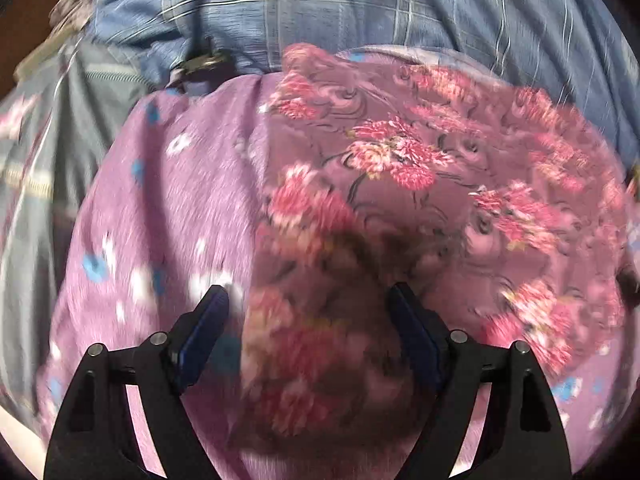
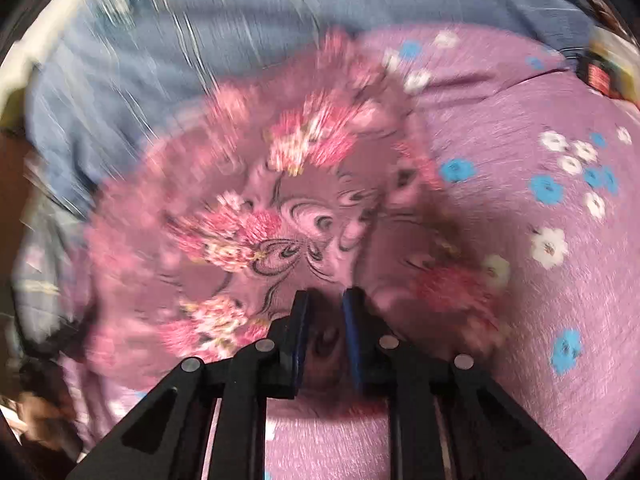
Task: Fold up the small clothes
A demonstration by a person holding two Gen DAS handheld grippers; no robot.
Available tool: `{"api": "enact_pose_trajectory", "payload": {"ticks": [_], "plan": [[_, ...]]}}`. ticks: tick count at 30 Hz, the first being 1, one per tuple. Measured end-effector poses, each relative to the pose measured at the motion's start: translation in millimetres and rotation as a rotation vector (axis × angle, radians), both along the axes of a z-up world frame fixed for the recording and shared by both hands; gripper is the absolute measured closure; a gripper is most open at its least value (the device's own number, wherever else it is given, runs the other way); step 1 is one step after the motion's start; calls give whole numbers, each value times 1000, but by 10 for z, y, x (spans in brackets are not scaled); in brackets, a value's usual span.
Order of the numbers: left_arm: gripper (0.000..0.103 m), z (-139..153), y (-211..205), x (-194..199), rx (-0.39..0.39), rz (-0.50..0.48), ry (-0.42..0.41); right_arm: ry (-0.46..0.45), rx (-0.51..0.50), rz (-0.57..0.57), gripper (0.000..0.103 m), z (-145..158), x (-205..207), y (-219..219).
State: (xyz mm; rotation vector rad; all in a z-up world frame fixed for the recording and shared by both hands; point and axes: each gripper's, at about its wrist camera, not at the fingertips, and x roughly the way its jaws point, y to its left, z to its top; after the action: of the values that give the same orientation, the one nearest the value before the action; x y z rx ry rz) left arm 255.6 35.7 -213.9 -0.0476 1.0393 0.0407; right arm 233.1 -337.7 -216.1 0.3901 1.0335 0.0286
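Both views motion-blurred, so fine detail is unreliable. The small garment (image 1: 400,184) is a mauve cloth with a pink-red flower print, lying spread on the lilac bedsheet (image 1: 160,220) with blue and white blossoms; a blue checked cloth (image 1: 320,4) sits beyond it toward the far edge of the bed. In the left wrist view its left border runs down the middle of the frame and passes between the fingers. Left gripper (image 1: 308,320): jaws wide apart, nothing pinched, hovering over that border, tilted steeply down. Right gripper (image 2: 324,312): jaws close together with a narrow gap, floral fabric visible in the gap, but I cannot tell whether the pads actually press on it or just sit above it. In the right wrist view the garment (image 2: 256,216) fills the left and centre, with bare bedsheet (image 2: 560,280) to the right. Handling guess: thin woven cotton, very light, fully limp, no stiffness to push against, likely to drag and wrinkle on the sheet rather than slide cleanly. Best to pinch at a hem or corner, one layer only, both grippers on the same edge, so the fold line stays straight. Risk: grabbing the bedsheet along with it, since both are soft and similar in colour.
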Motion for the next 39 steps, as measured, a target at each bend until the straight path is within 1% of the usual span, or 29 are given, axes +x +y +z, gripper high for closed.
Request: {"api": "enact_pose_trajectory", "payload": {"ticks": [1, 2, 3, 4, 5, 6, 7, 8, 10, 13, 15, 17, 18, 20, 21, 23, 25, 28, 30, 31, 32, 33, 34, 35, 36, 38, 39], "plan": [[20, 65, 85, -90, -48, 21, 0, 13, 8, -10, 78, 67, -108, -42], [21, 129, 152, -178, -86, 32, -18, -7, 40, -16, 75, 141, -217, -80], [21, 211, 222, -318, -124, 57, -59, -48, 85, -22, 64, 224, -344, -122], [21, 283, 296, -504, -166, 85, -102, -96, 148, -36, 46, 299, -492, -153], [20, 309, 333, -642, -211, 95, -120, -117, 191, -51, 40, 327, -592, -196], [20, 305, 363, -785, -283, 100, -131, -128, 234, -64, 38, 336, -677, -239], [21, 280, 381, -895, -353, 111, -135, -132, 289, -70, 38, 321, -764, -310], [21, 236, 405, -1010, -444, 121, -146, -131, 328, -76, 38, 288, -779, -311], [21, 161, 352, -1097, -538, 116, -138, -131, 404, -110, 38, 192, -803, -330], [21, 52, 332, -1052, -648, 126, -117, -125, 480, -146, 38, 66, -831, -351], [21, -7, 291, -965, -655, 139, -103, -124, 509, -158, 38, -4, -777, -374], [21, -114, 249, -852, -676, 170, -75, -94, 527, -165, 38, -78, -776, -404], [20, -153, 248, -828, -690, 186, -74, -75, 545, -179, 38, -148, -741, -412], [19, -143, 257, -740, -714, 217, -108, -44, 613, -220, 38, -310, -664, -453], [19, -142, 266, -683, -729, 225, -118, -43, 633, -226, 38, -349, -641, -467], [19, -170, 309, -568, -770, 256, -136, -79, 652, -241, 38, -360, -579, -493], [19, -195, 364, -528, -814, 293, -158, -97, 670, -268, 42, -392, -481, -514], [20, -188, 352, -434, -827, 293, -186, -140, 683, -300, 44, -410, -349, -541], [28, -162, 318, -395, -815, 284, -212, -163, 686, -317, 48, -413, -255, -550], [32, -148, 308, -383, -799, 275, -215, -177, 684, -333, 53, -417, -190, -551], [42, -144, 290, -359, -774, 263, -212, -180, 676, -341, 56, -421, -147, -552], [55, -139, 283, -326, -756, 256, -206, -180, 664, -349, 67, -429, -93, -553], [62, -150, 288, -302, -747, 251, -202, -173, 648, -356, 83, -438, -54, -555], [77, -162, 302, -283, -742, 249, -197, -157, 633, -361, 89, -469, -25, -560], [89, -177, 316, -259, -729, 246, -188, -141, 624, -365, 92, -502, -10, -572], [92, -206, 364, -246, -725, 236, -181, -146, 623, -364, 93, -489, -16, -584], [93, -205, 382, -257, -736, 226, -186, -159, 586, -350, 94, -425, -27, -563]]}}
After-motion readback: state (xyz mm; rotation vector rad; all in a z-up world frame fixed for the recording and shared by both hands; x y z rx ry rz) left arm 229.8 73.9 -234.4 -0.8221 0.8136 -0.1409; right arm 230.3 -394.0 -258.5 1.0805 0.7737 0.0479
